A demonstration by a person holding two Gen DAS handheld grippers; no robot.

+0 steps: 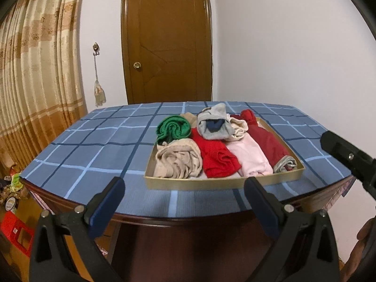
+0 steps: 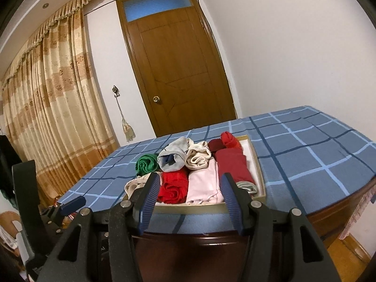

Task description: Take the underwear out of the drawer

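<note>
The table [image 1: 94,150] holds the drawer [image 1: 211,183] flat near its front edge, easy to reach; rolled underwear [image 1: 218,157] fills it side by side; the left gripper [image 1: 184,188] and right gripper [image 2: 188,185] wait just before it, both apart, holding nothing.

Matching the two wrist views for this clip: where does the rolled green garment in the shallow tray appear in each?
Left wrist view: the rolled green garment sits at the far left corner of the shallow tan tray, above picture centre.
Right wrist view: the same roll is left of centre, beyond the right gripper.
Shared landmark: the brown wooden door behind the table.
</note>
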